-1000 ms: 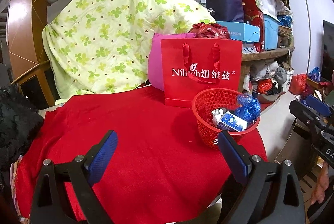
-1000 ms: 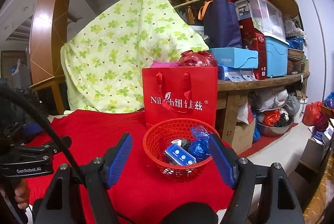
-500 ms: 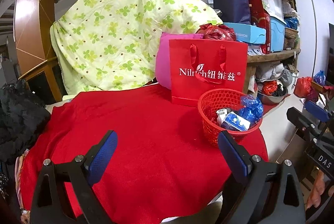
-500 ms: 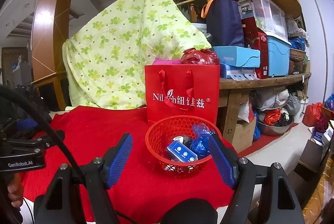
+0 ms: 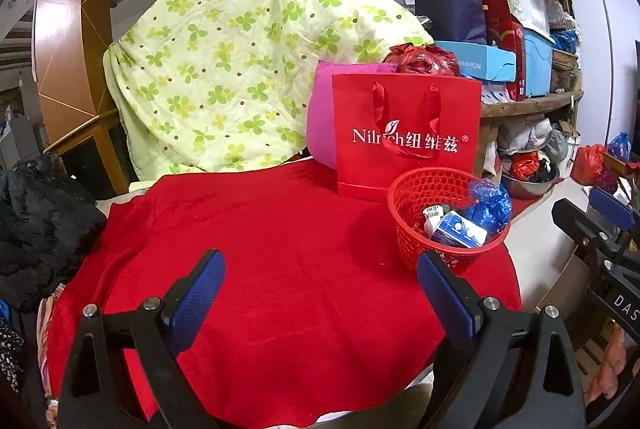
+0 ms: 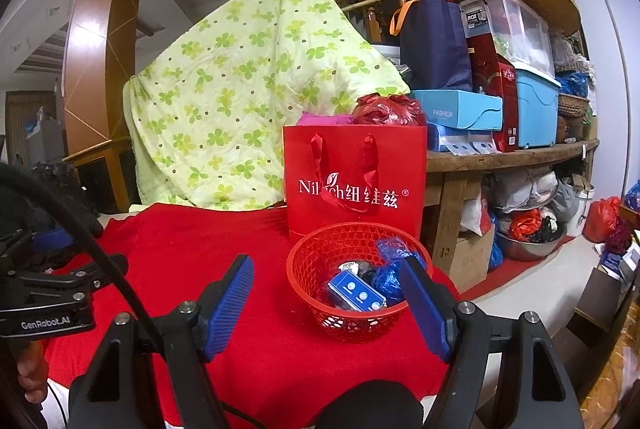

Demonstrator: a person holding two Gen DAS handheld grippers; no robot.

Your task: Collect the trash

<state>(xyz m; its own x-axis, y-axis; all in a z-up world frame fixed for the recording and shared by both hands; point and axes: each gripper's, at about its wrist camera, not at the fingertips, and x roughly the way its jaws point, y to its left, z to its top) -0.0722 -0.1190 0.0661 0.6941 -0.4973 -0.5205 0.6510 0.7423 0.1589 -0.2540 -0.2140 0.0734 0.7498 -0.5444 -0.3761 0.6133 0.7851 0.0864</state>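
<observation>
Two grippers are seen, and both are held wide open with nothing between the pads. The left gripper [image 5: 320,293] is held over the red cloth [image 5: 260,229]; only bare cloth is seen between its jaws. The red basket [image 5: 440,221] stands just beyond its right jaw, a little outside the gap.

The right gripper [image 6: 328,301] is also open and empty. The basket [image 6: 348,325] is seen through the gap of its jaws, toward the right jaw and a bit ahead of the tips, not touched by them. In the basket lie the trash pieces: a blue box [image 6: 356,295], a crumpled blue bag [image 6: 390,269] and a small item with a barcode label [image 6: 347,266].

Just behind the basket a red paper bag [image 6: 356,181] stands upright. Farther behind, a green quilt [image 6: 240,101] is draped. To the right of the jaws a wooden shelf [image 6: 508,157] with boxes is seen.
</observation>
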